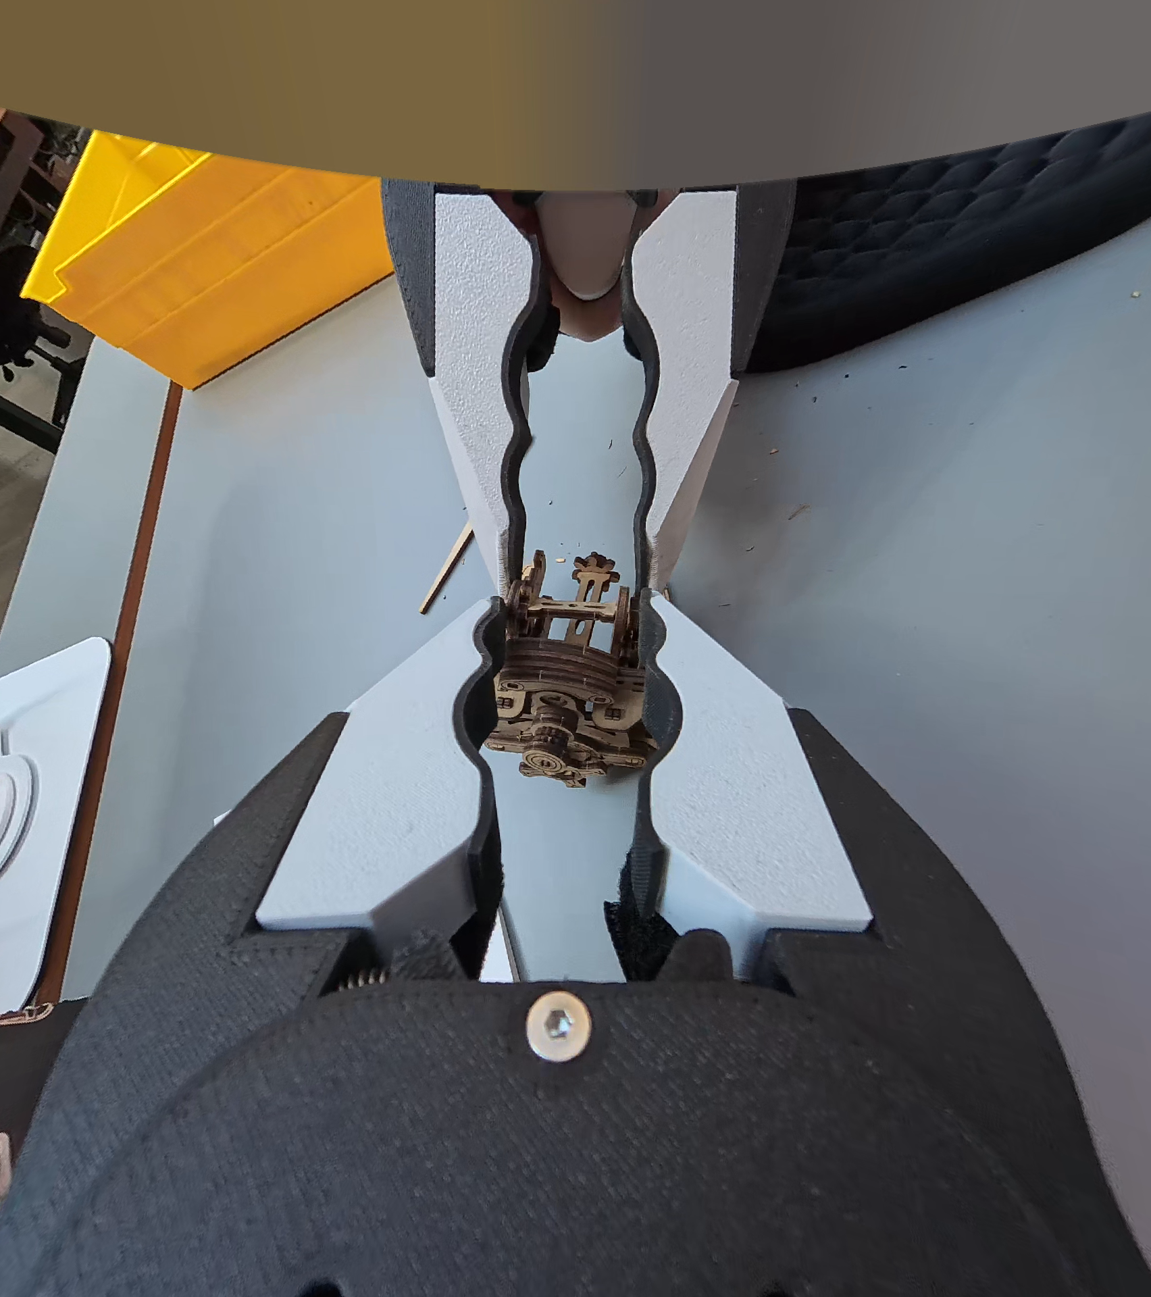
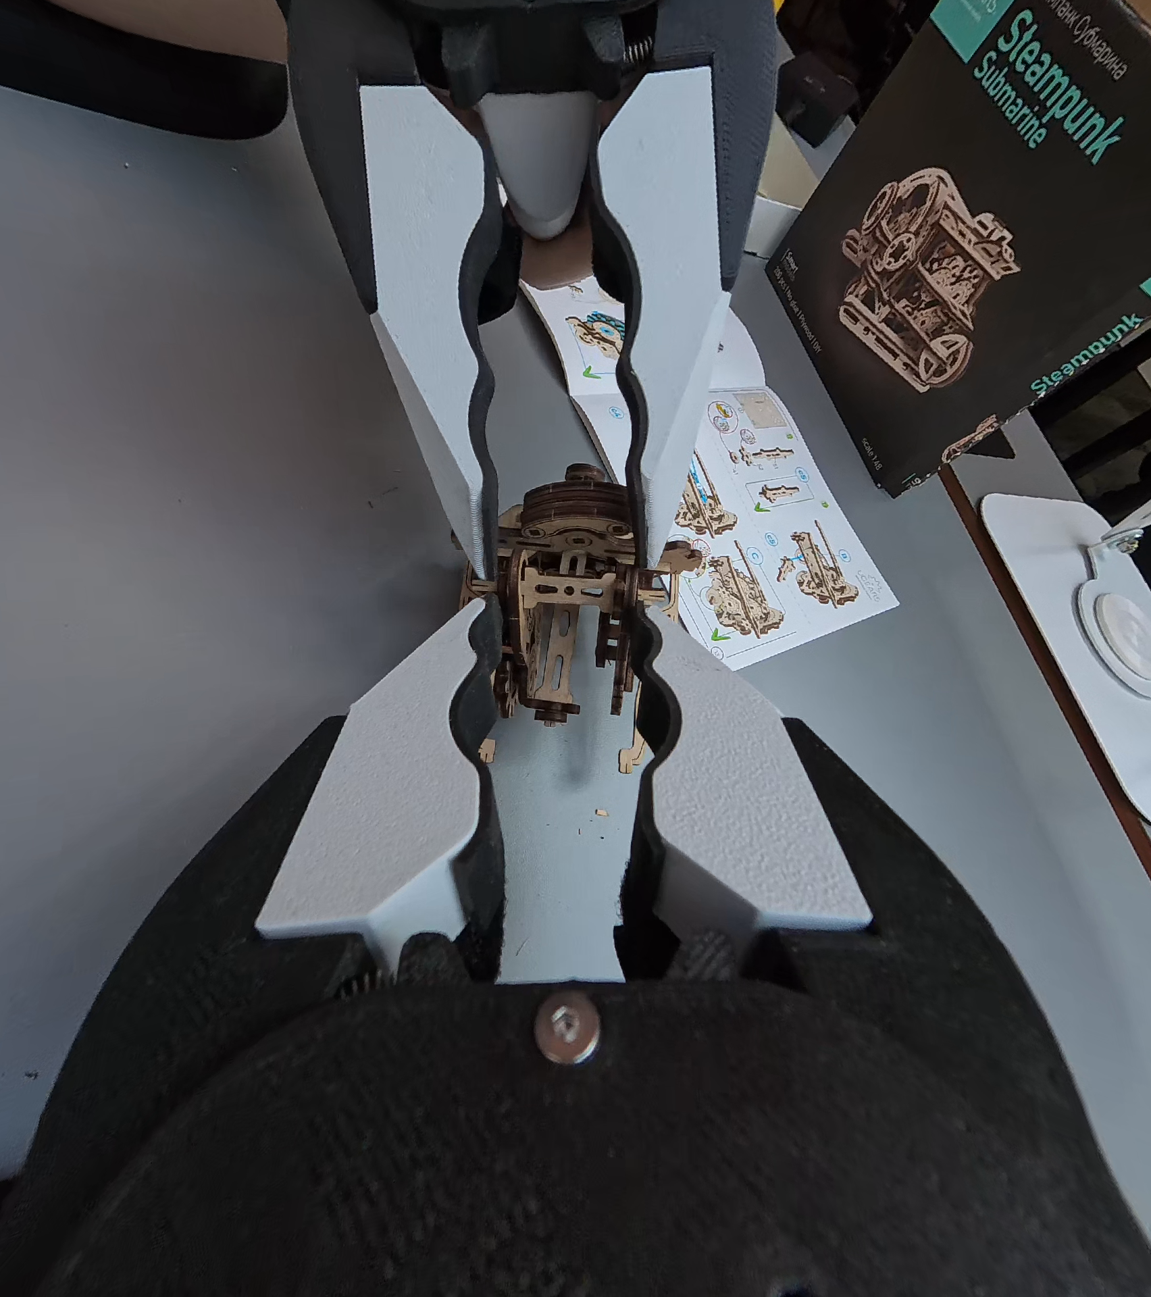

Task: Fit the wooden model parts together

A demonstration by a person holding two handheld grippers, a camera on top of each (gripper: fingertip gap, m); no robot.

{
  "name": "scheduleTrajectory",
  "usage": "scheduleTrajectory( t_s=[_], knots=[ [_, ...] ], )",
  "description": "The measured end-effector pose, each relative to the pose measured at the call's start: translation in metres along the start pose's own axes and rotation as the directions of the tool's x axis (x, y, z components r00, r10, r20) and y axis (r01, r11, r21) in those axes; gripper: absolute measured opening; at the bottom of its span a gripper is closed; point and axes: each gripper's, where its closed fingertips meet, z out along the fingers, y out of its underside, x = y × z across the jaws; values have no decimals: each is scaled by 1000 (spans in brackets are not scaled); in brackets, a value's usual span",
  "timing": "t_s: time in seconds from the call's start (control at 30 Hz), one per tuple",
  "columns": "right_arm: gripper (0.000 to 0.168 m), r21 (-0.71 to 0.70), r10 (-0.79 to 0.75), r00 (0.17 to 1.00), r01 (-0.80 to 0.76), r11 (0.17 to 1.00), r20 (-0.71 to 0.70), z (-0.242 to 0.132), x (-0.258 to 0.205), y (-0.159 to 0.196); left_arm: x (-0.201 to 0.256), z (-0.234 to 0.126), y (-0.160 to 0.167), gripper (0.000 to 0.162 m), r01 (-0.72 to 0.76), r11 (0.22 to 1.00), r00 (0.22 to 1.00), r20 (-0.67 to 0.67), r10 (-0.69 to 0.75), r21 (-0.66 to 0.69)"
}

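A yellow bin (image 1: 208, 260) sits at the far left of the grey surface (image 1: 980, 561); a dark printed box (image 2: 994, 238) stands beside an open instruction sheet (image 2: 776, 533).

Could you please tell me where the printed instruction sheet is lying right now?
The instruction sheet shows in the right wrist view, flat on the grey table just right of the wooden model, below the dark kit box.

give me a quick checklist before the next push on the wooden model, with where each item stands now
1. Left gripper shut on the wooden model: ok.
2. Right gripper shut on the same model: ok.
3. Model lifted off the grey table: cannot tell.
4. Parts fully seated together: cannot tell, fingers hide the joints.
5. Instruction sheet in view for reference: ok.
6. Loose wood sliver out of the way: ok.
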Motion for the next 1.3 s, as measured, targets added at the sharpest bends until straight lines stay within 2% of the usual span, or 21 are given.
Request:
scheduleTrajectory(
  t_s=[0.07,0.23,0.53,0.97,1.3],
  knots=[
    [35,13,16,1000,-16,1000,8,0,-1,-2,-1,2,1,47,-13,1000,1000,21,14,-8],
    [35,1,4,1000,-4,1000,-8,0,0,-1,0,3,1,37,-51,999,998,29,51,-12],
    [34,-15,-27,999,27,1000,-26,0,0,-2,1,3,1,36,-99,995,995,23,99,-6],
    [33,-30,-11,999,10,1000,-34,-1,3,0,-1,5,0,35,-84,996,996,10,84,-20],
    [34,9,10,1000,-9,1000,-2,0,3,1,-1,1,0,35,-142,990,987,71,143,-13]
  ],
)
